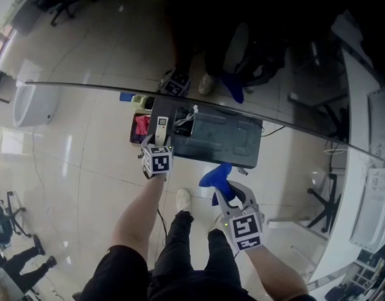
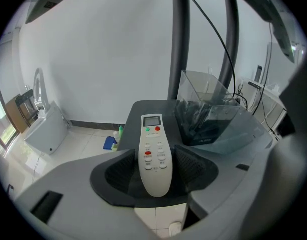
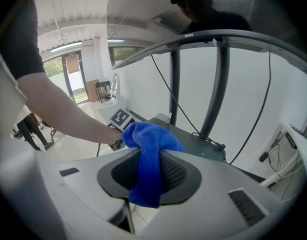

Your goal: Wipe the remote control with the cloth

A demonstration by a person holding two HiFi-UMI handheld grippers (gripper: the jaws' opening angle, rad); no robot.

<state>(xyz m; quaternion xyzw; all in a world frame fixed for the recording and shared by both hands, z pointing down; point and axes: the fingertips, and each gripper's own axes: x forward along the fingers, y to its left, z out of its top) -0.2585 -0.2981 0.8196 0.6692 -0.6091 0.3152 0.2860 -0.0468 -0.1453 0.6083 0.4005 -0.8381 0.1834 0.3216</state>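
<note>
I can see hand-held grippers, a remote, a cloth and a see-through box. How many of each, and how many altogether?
Hand-held grippers: 2, the left hand-held gripper and the right hand-held gripper
Remote control: 1
Blue cloth: 1
Clear box: 1
Total: 5

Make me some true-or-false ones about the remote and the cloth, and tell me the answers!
1. The cloth is blue. True.
2. The remote lies between the left gripper's jaws. True.
3. The right gripper holds the remote. False: its jaws are shut on the cloth.
4. The remote is black. False: it is white, with red and green buttons.
5. A clear box stands beyond the remote. True.
</note>
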